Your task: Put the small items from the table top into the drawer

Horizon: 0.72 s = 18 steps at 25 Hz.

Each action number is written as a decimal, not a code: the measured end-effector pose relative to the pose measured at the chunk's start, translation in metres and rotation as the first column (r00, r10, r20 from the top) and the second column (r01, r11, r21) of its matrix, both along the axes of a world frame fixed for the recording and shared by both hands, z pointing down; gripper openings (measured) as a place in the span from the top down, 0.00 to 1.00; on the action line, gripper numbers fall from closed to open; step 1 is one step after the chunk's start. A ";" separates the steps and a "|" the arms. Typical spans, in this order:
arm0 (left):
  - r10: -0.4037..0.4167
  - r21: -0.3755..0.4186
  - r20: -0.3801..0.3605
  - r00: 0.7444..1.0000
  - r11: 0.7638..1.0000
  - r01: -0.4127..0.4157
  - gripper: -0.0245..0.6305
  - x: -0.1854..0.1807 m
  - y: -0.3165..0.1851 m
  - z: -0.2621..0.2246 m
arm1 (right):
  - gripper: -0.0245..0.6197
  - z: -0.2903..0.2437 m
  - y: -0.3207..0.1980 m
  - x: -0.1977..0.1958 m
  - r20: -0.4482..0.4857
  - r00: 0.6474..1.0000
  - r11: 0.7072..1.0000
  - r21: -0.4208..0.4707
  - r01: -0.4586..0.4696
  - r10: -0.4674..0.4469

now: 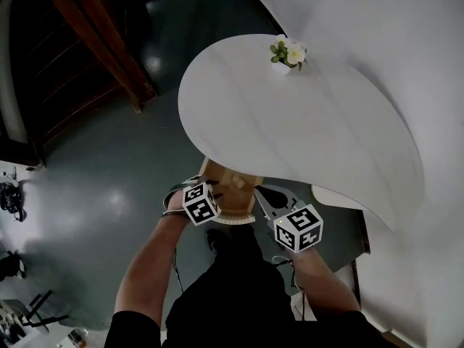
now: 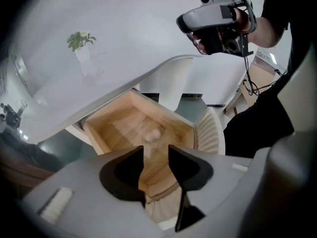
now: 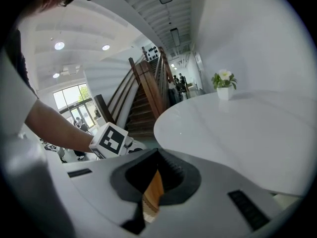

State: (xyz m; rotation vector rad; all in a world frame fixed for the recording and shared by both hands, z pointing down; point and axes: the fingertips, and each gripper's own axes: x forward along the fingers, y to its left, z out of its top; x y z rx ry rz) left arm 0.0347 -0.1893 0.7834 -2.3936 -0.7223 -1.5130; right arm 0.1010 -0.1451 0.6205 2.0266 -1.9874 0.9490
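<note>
The left gripper (image 2: 156,151) hangs over the open drawer (image 2: 111,125) with its jaws apart and nothing in them. A small pale item (image 2: 152,134) already lies on the drawer floor. The right gripper (image 3: 157,157) looks clamped down on the drawer's wooden edge. The only thing on the table (image 1: 304,129) is the little flower pot (image 1: 288,54), way over at the far side. The risk, imo: if he leans across for it while the right one's clamped on, the drawer could get yanked, or the pot tips because it's top-heavy.
</note>
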 end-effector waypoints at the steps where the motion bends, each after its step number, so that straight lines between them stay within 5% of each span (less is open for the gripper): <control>1: -0.016 -0.003 -0.009 1.000 1.000 0.016 0.71 -0.001 -0.001 -0.005 | 0.95 -0.004 0.000 -0.001 -0.006 1.000 1.000 -0.001 0.002 -0.002; 7: -0.102 -0.030 -0.081 0.991 0.995 0.100 0.72 -0.009 -0.003 -0.042 | 0.95 -0.031 0.000 -0.013 -0.040 0.999 1.000 -0.002 0.020 -0.020; 12: -0.209 -0.130 -0.114 0.971 0.972 0.194 0.74 -0.023 -0.002 -0.076 | 0.95 -0.059 -0.002 -0.034 -0.076 0.996 0.999 0.005 0.046 -0.046; 18: -0.300 -0.222 -0.264 0.917 0.944 0.245 0.81 -0.028 -0.001 -0.145 | 0.95 -0.093 0.010 -0.052 -0.123 0.991 0.998 0.012 0.058 -0.056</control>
